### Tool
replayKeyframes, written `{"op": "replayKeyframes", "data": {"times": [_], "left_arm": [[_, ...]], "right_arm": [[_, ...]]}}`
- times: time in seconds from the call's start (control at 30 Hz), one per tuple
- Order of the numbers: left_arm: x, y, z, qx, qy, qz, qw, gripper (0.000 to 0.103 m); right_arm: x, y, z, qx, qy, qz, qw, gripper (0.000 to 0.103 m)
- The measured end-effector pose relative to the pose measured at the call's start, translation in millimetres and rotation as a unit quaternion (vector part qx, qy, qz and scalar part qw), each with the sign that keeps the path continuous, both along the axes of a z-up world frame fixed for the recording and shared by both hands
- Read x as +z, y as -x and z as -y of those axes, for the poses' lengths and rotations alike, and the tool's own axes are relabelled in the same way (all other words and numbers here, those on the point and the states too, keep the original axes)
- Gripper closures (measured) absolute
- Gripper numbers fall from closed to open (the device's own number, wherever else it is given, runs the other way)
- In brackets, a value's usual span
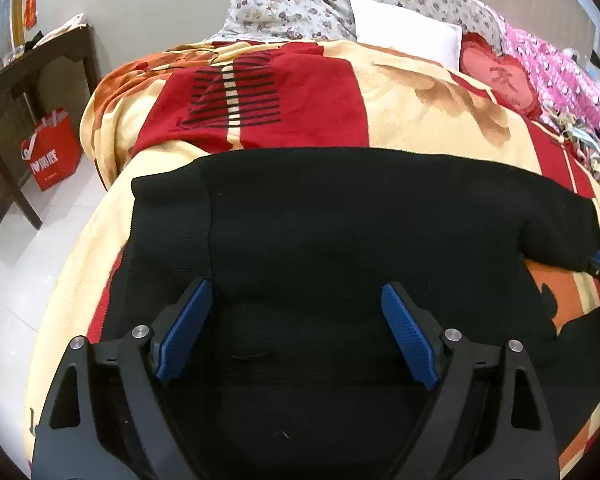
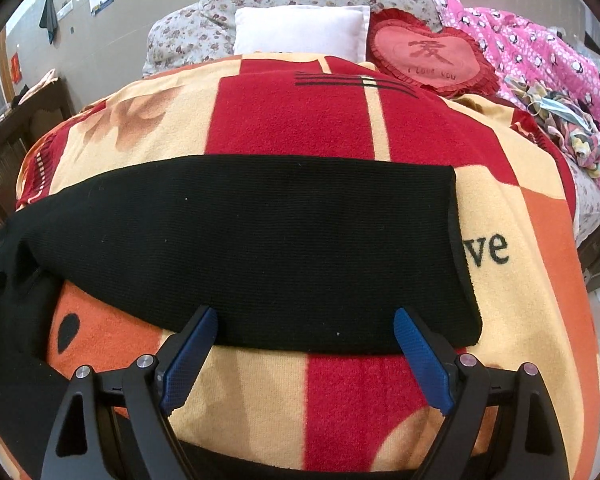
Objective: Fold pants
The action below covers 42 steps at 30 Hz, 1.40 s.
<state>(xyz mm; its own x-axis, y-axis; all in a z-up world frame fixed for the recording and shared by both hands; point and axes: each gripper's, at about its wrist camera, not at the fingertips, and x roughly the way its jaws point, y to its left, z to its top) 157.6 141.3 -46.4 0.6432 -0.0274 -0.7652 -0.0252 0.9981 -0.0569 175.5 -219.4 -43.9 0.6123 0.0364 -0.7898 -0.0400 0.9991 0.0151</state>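
both fisheye views are evenly and brightly lit by soft, diffuse light with only faint shadows; straight lines bow hard toward the rims, and a dark vignette fills the corners. focus is sharp at centre, softening slightly at the edges. the black pants [image 2: 252, 248] read as a near-featureless mass in the left view, perhaps underexposed, and the floor [image 1: 28, 264] shows mild glare.
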Motion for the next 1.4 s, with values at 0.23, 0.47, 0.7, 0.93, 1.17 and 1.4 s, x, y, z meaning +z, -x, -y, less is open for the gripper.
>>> {"op": "replayKeyframes", "data": {"times": [0.23,0.47,0.7,0.93,1.17,1.4], "left_arm": [[-1,0,1,0.002,-0.008,-0.003,1.0000,0.016],[0,1,-2,0.007,0.005,0.000,1.0000,0.016],[-2,0,4,0.007,-0.020,-0.006,0.9998,0.016],[1,5,3,0.011,-0.023,0.000,0.9997,0.016],[23,59,28,0.042,-0.009,0.064,0.9970,0.016],[11,59,51,0.023,-0.046,0.058,0.9970,0.016]], "right_arm": [[0,0,0,0.000,-0.001,0.000,1.000,0.014],[0,1,-2,0.000,0.006,0.001,1.000,0.014],[11,22,3,-0.017,-0.004,0.038,0.999,0.023],[44,100,-8,0.013,-0.018,0.177,0.984,0.023],[59,140,-5,-0.002,-0.029,0.248,0.968,0.023],[61,141,-5,-0.005,-0.018,0.252,0.968,0.023]]}}
